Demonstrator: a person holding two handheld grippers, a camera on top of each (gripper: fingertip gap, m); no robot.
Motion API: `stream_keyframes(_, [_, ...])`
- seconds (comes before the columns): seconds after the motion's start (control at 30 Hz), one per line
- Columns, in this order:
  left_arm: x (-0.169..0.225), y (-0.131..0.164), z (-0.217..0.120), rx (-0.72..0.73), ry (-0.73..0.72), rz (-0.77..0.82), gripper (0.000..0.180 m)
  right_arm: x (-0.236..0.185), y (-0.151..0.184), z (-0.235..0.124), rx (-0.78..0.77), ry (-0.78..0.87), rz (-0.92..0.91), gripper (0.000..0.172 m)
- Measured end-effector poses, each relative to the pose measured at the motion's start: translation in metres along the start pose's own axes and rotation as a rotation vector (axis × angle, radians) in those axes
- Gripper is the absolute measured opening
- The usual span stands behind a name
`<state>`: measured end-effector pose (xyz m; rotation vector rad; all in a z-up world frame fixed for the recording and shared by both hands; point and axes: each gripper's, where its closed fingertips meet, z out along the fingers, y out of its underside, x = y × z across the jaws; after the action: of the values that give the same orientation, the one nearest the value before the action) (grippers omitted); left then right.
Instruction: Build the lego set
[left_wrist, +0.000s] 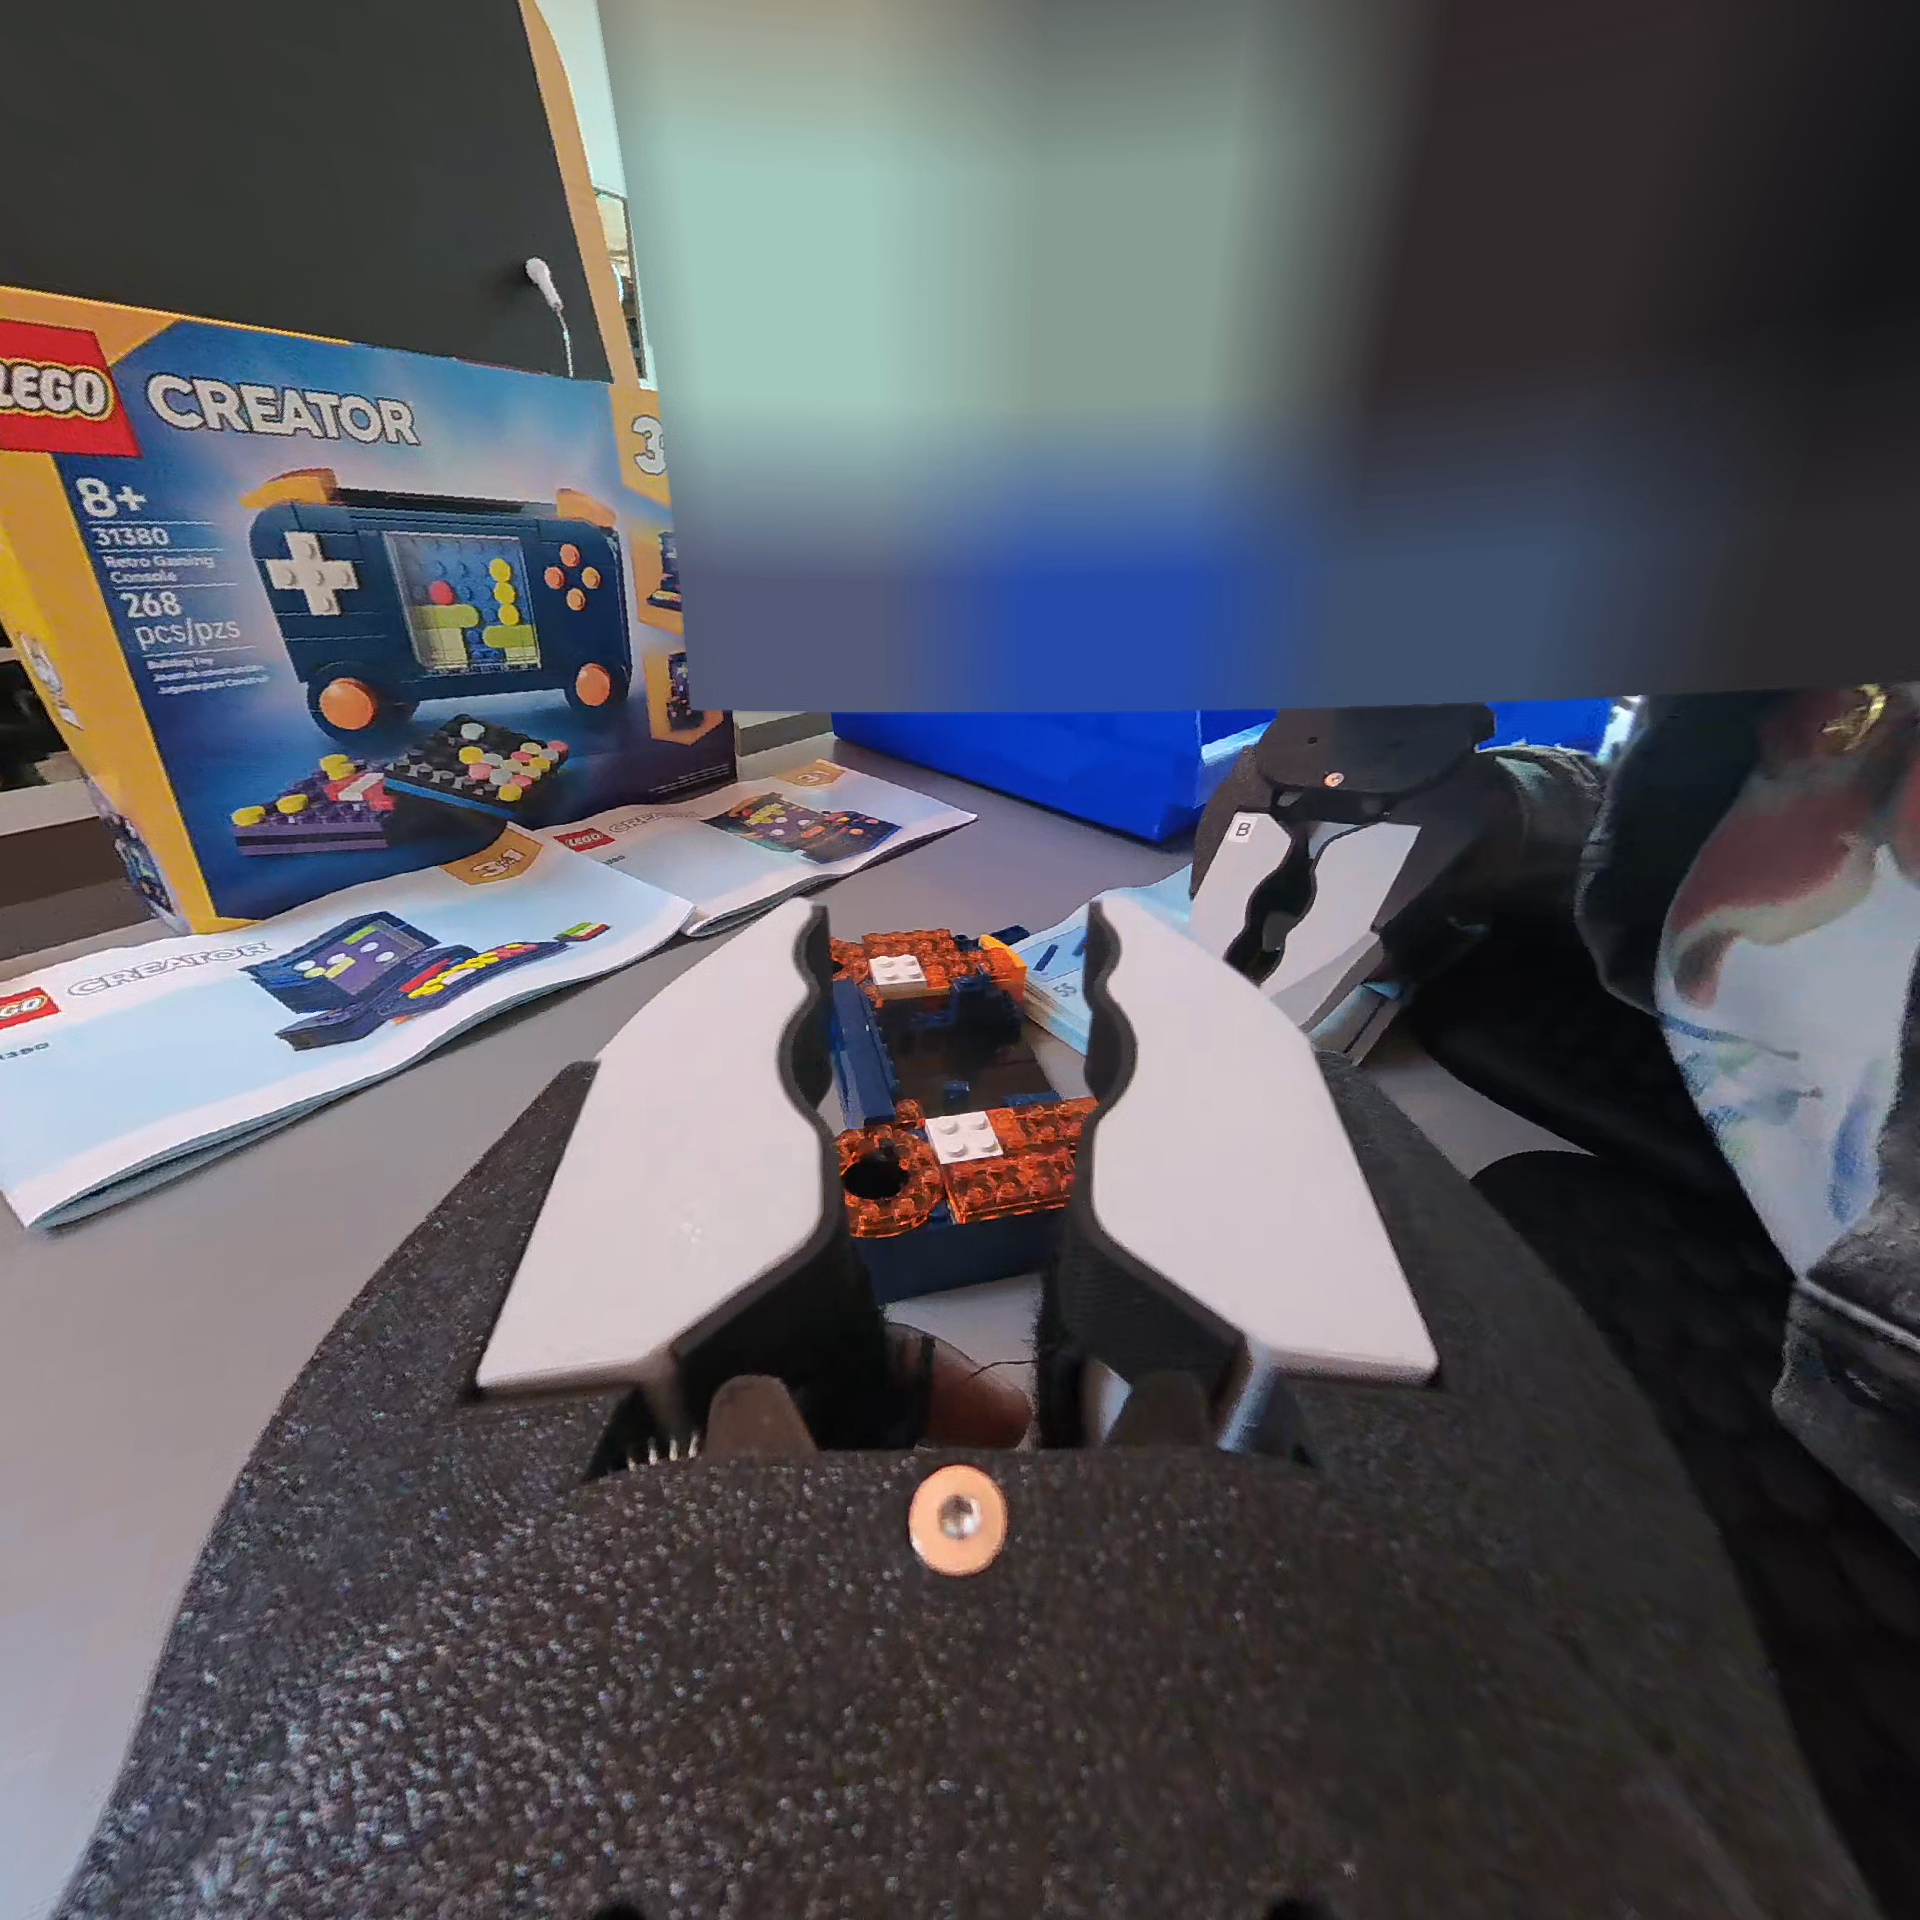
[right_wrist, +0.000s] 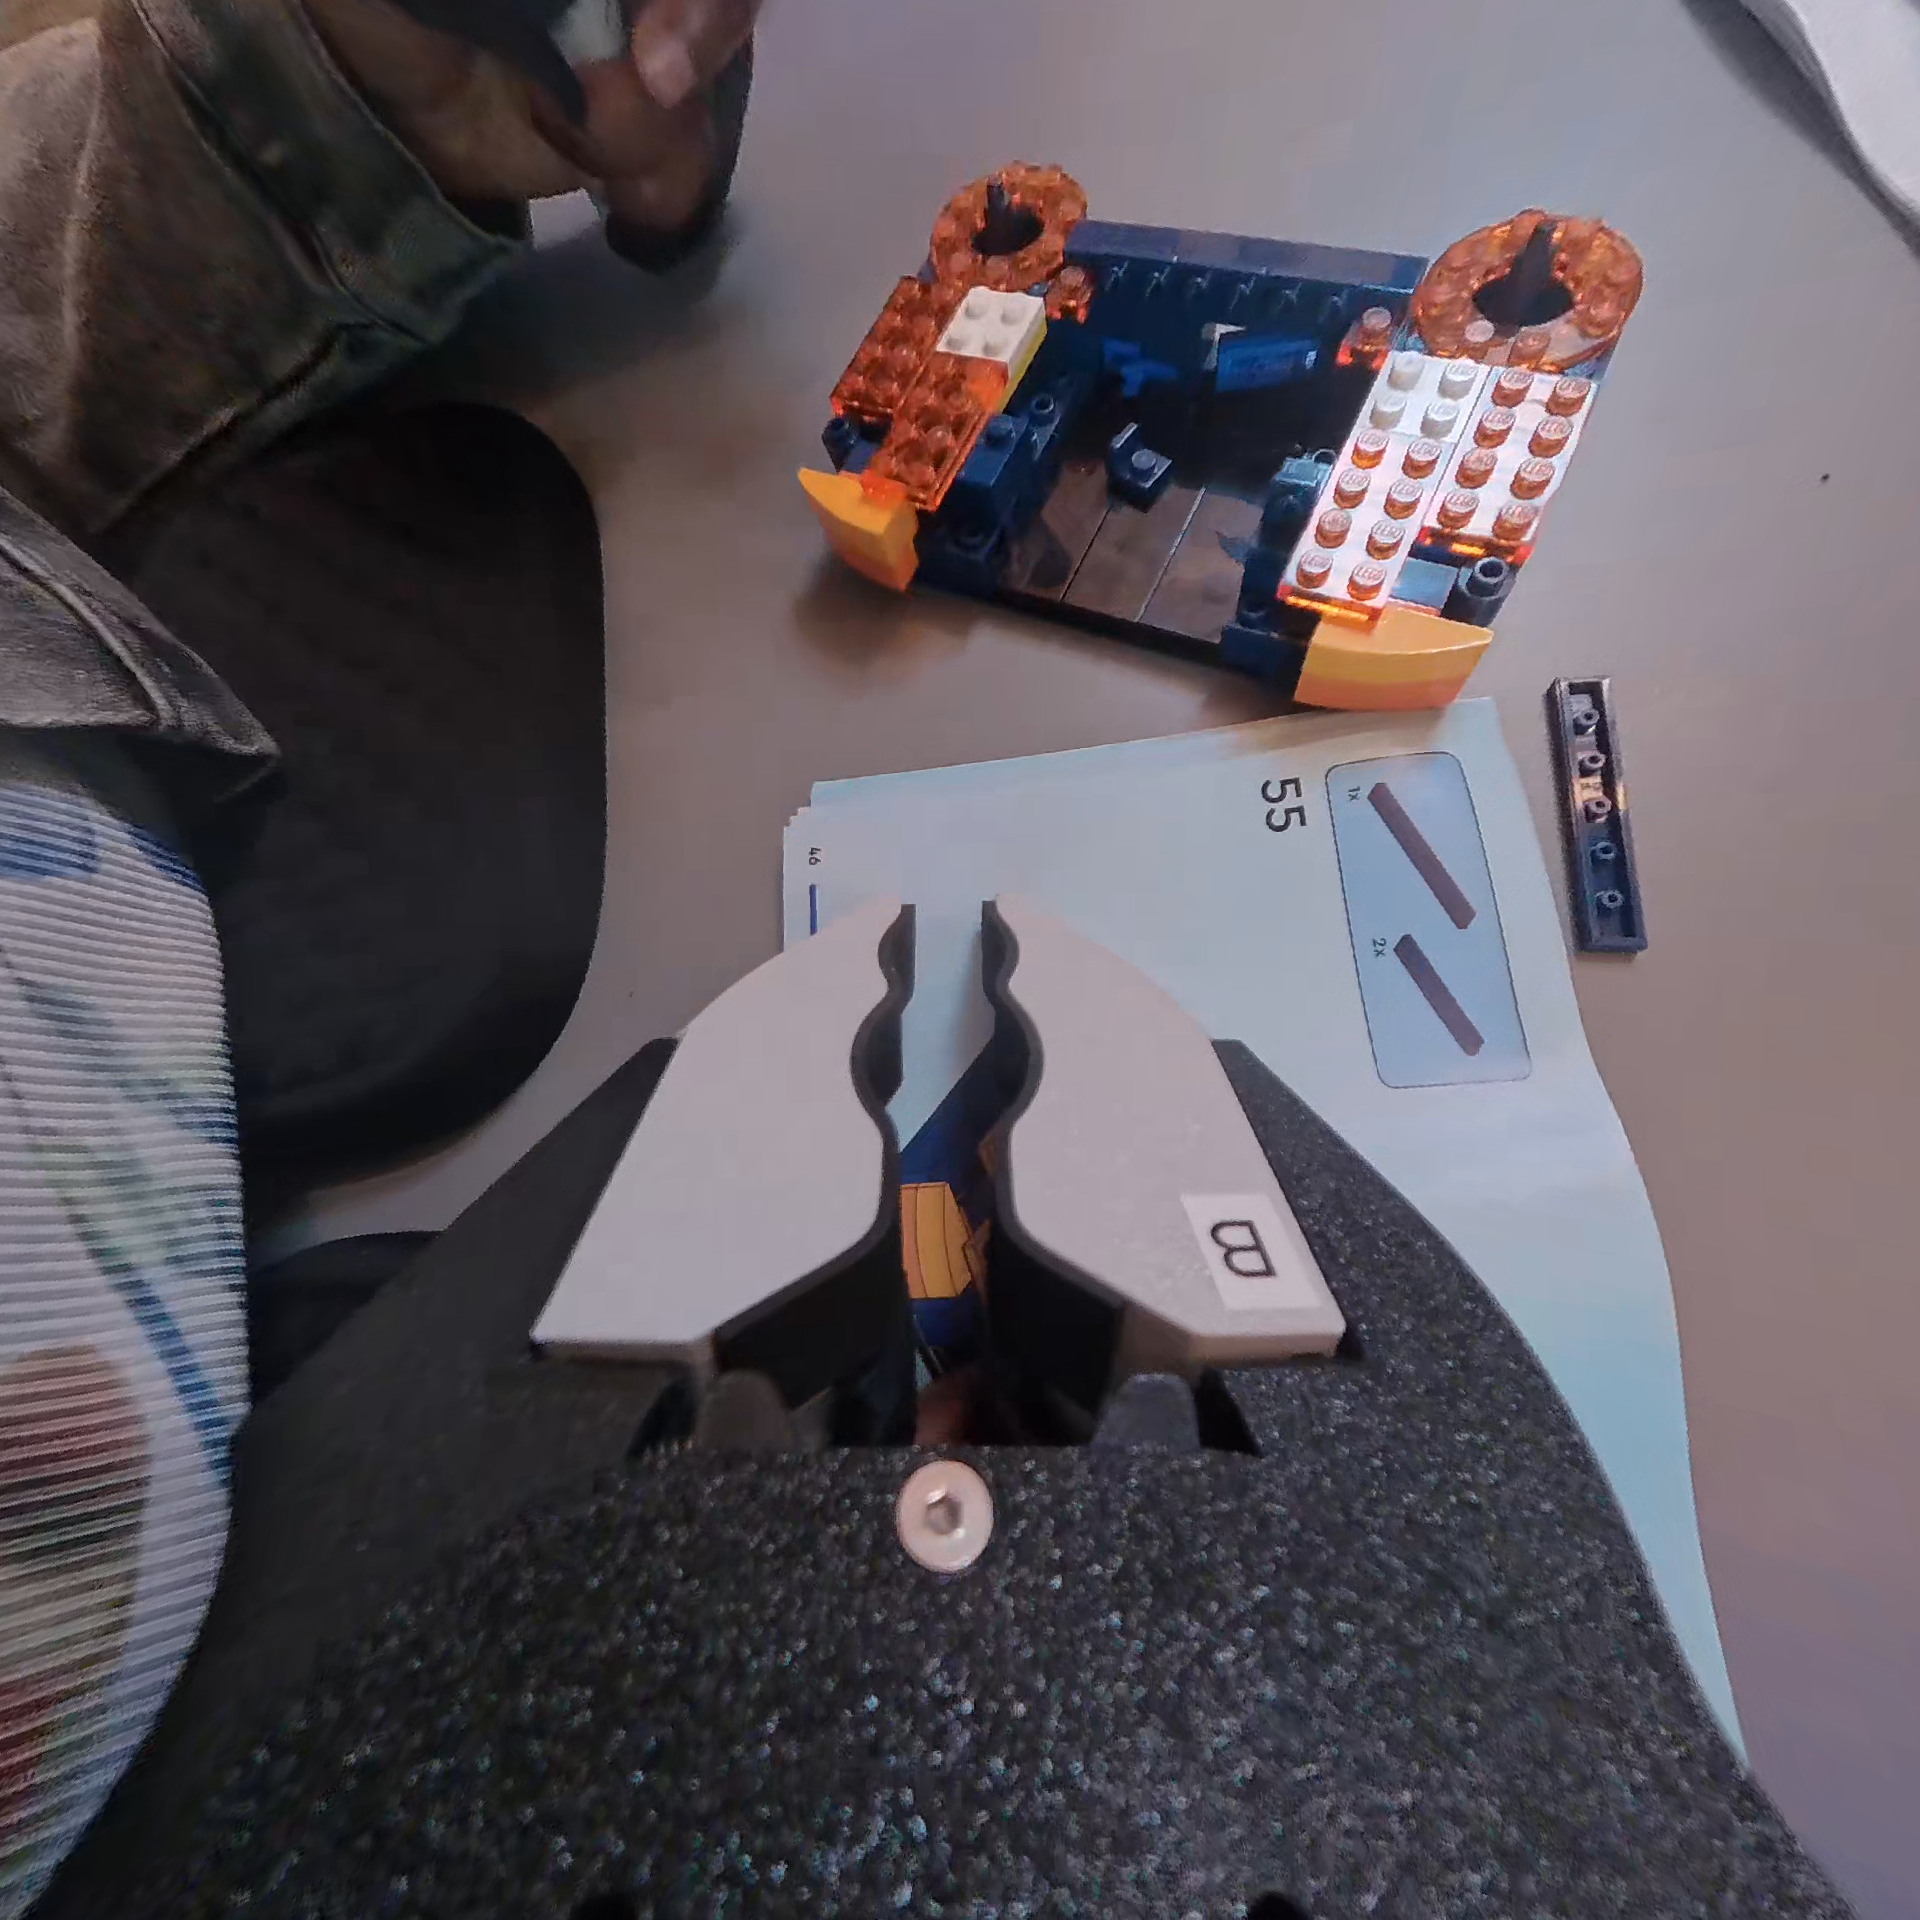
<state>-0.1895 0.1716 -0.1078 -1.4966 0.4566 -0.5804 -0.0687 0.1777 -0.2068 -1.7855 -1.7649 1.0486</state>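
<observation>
My left gripper (left_wrist: 954, 966) sits wide open w/ the brick model (left_wrist: 940, 1081) between the fingers; I can't tell if either pad touches it, so nothing is gripped. The model, dark blue w/ clear orange plates, rests on the grey table (left_wrist: 208, 1403). Its far edge lies just beside the corner of the open booklet (right_wrist: 1195, 935). My right gripper (right_wrist: 948, 914) hangs over that booklet's near-left part, fingers a narrow slit apart, bare page showing between them. A loose dark strip (right_wrist: 1597, 816) lies right of the page edge, apart from it. Free table left of the model; box (left_wrist: 312, 582) and two more booklets (left_wrist: 312, 1018) far left.
</observation>
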Motion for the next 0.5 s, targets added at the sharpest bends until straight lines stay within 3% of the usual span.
stream_keyframes(0.5, [0.0075, -0.001, -0.0011, 0.01, 0.06, 0.003, 0.045, 0.0023, 0.0001, -0.0013, 0.014, -0.044, 0.088, 0.007])
